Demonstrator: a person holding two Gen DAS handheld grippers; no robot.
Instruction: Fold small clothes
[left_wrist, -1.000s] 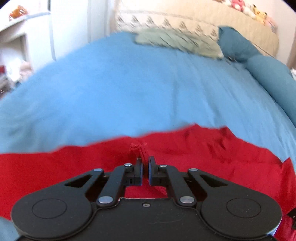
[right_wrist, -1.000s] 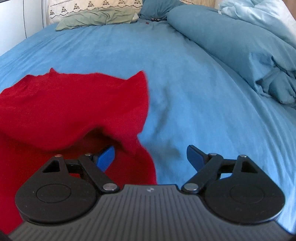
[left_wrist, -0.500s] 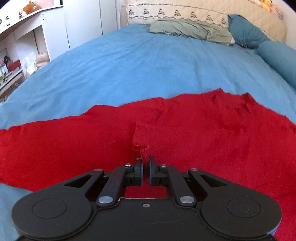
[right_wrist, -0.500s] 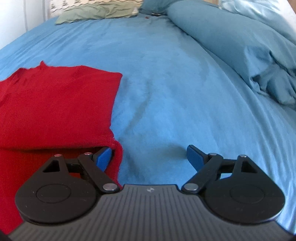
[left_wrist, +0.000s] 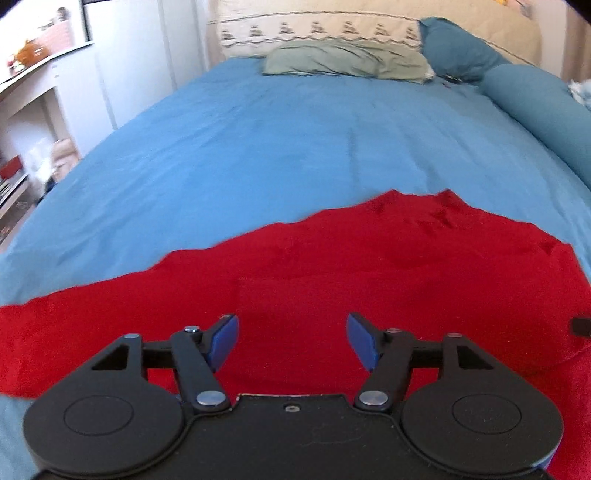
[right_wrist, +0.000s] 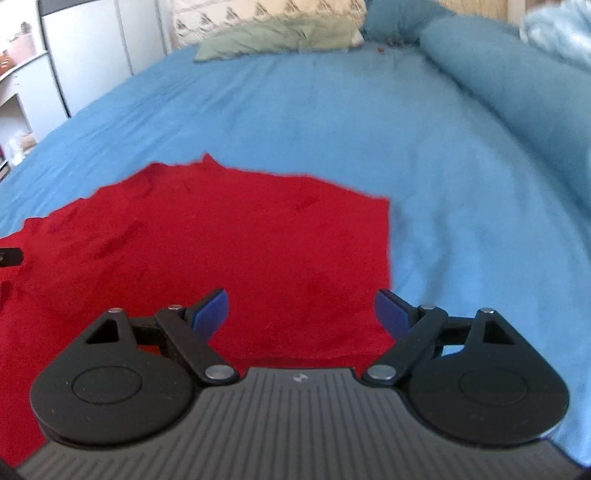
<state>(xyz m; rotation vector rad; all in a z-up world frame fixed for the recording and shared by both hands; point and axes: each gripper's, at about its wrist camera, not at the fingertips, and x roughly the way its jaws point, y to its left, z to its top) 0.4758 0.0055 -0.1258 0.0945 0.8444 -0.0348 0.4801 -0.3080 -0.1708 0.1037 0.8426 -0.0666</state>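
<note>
A bed covered with a blue sheet (left_wrist: 280, 147) carries everything. Near the viewer a red garment (left_wrist: 332, 280) lies spread flat on the sheet, its right edge straight in the right wrist view (right_wrist: 229, 240). At the far end lie a pale green pillow (left_wrist: 343, 62) and a dark blue pillow (left_wrist: 454, 51). Along the right side runs a rolled blue duvet (right_wrist: 517, 99).

My left gripper (left_wrist: 291, 341) hangs with its blue pads spread wide over the red garment (left_wrist: 332, 273) — flat on the blue bedsheet (left_wrist: 277, 147), green pillow (left_wrist: 347, 62) far off.
</note>
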